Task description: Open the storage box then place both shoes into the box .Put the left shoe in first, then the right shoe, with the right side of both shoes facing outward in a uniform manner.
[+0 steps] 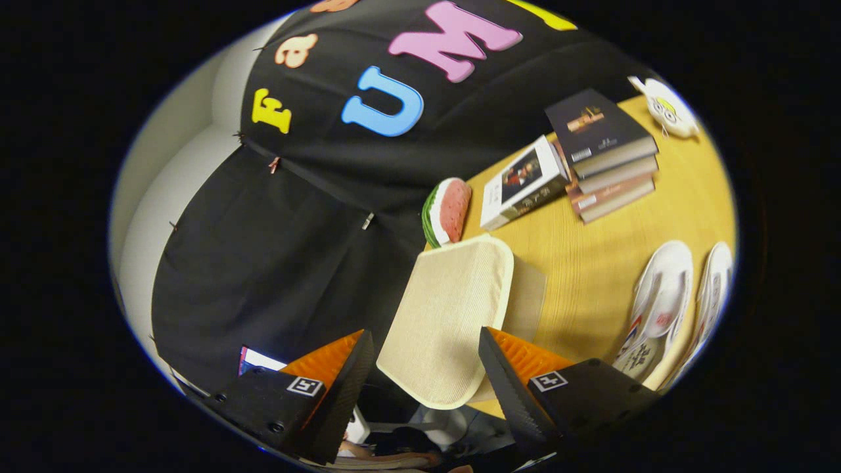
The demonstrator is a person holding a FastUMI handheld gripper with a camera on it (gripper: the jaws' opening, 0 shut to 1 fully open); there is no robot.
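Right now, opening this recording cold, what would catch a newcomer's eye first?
First, the beige fabric storage box lid, lying between and just ahead of the open gripper fingers, neither finger pressing on it. Beyond it on the yellow wooden table sit a watermelon-slice toy and a stack of books. A pair of white shoes lies beside the right finger, not yet boxed.

No text on the books [594,154] is legible.
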